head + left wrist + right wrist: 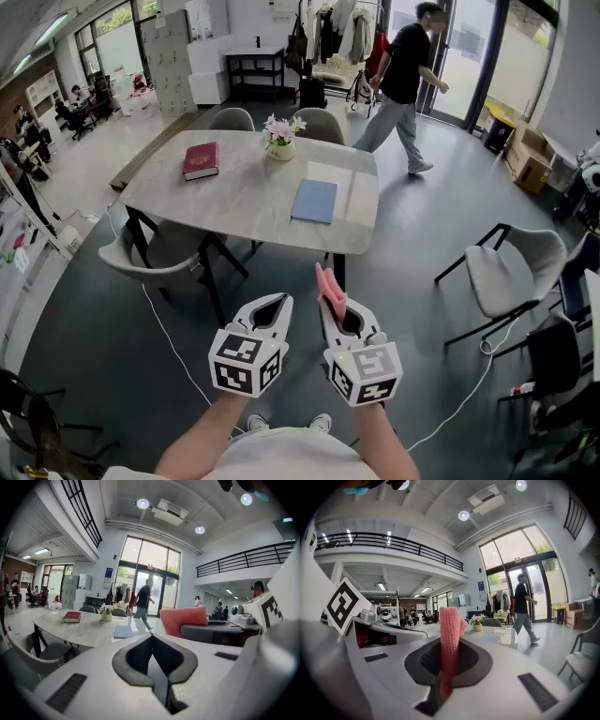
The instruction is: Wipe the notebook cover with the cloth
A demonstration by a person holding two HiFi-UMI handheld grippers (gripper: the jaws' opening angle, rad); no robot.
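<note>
in the right gripper view, pink cloth (450, 634) inside right claw (446, 667)

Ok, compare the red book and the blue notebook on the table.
The red book is thick and lies far left on the table; the blue notebook is thin and lies nearer, toward the right edge. Both are closed and flat.
</note>
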